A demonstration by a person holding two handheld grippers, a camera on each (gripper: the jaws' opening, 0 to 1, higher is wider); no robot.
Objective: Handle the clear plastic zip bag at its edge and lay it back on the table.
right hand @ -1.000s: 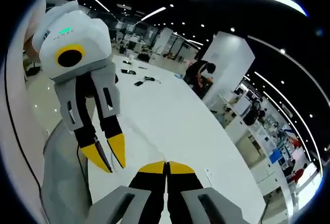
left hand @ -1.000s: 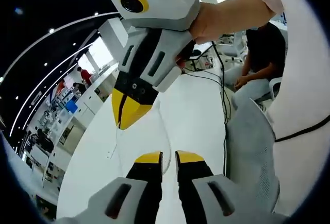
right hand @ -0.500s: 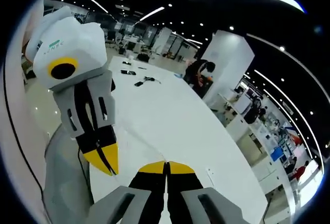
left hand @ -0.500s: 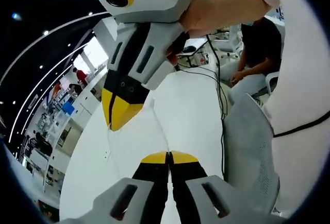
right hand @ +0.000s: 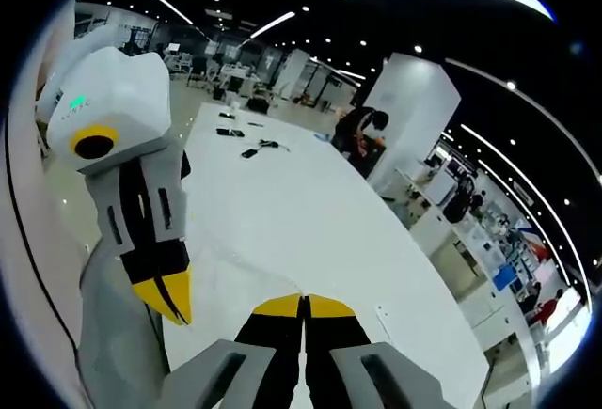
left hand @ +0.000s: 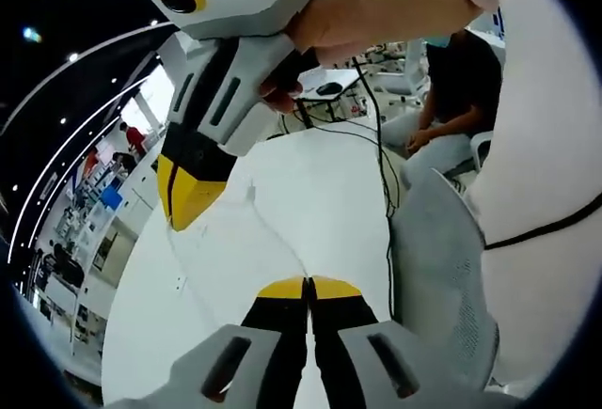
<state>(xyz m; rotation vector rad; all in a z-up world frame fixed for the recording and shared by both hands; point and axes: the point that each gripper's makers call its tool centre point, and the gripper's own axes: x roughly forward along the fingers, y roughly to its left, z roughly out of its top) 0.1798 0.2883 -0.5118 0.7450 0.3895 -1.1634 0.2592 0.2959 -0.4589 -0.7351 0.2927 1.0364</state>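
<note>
The clear plastic zip bag (left hand: 275,232) is almost invisible against the white table (left hand: 320,183); a faint creased edge runs from my left gripper (left hand: 307,287) up toward my right gripper (left hand: 177,217). In the left gripper view my own yellow jaws are shut on that edge, and the right gripper, held by a hand, reaches in from the top with its tips closed. In the right gripper view my right gripper (right hand: 303,304) is shut at the bottom. There the left gripper (right hand: 173,306) hangs at the left with faint bag lines (right hand: 235,257) between the two. The bag hangs above the table.
A grey mesh chair (left hand: 442,268) stands at the table's right side, and black cables (left hand: 381,150) trail across the table there. A seated person (left hand: 466,75) is behind it. Small dark items (right hand: 252,150) lie at the table's far end, near another person (right hand: 362,132).
My left gripper, open a second ago, has shut on the bag's edge. The two grippers have drawn apart, the right one sliding left in the left gripper view.
</note>
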